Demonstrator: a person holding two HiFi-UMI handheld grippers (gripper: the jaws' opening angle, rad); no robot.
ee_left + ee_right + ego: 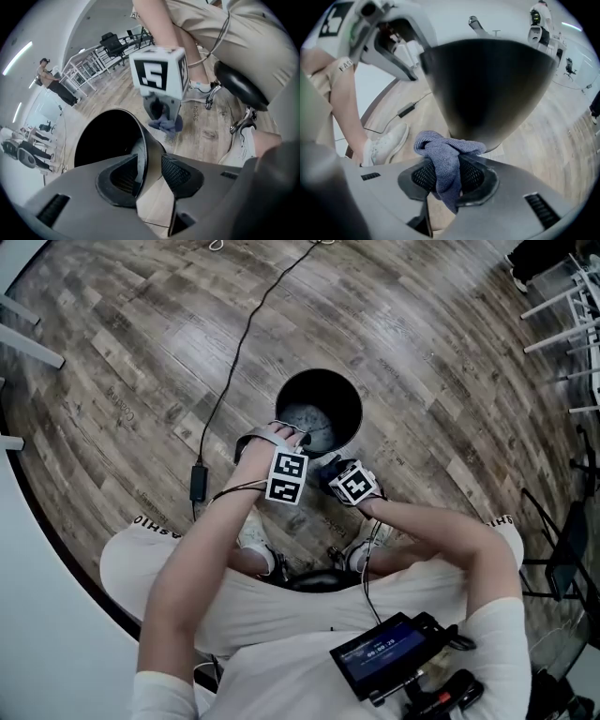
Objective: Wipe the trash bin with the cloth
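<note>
Blue-grey cloth (443,161) clamped by right fingers (476,176); left fingers (180,174), parted astride bin (146,149) rim, hidden overhead.

Left claw (151,174), jaws apart, straddles the trash bin (110,136) rim

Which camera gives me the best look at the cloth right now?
The right gripper view: the cloth sits centre, pinched between the jaws, beside the trash bin. The left gripper view shows it small under the right gripper. The head view shows almost nothing of it.
</note>
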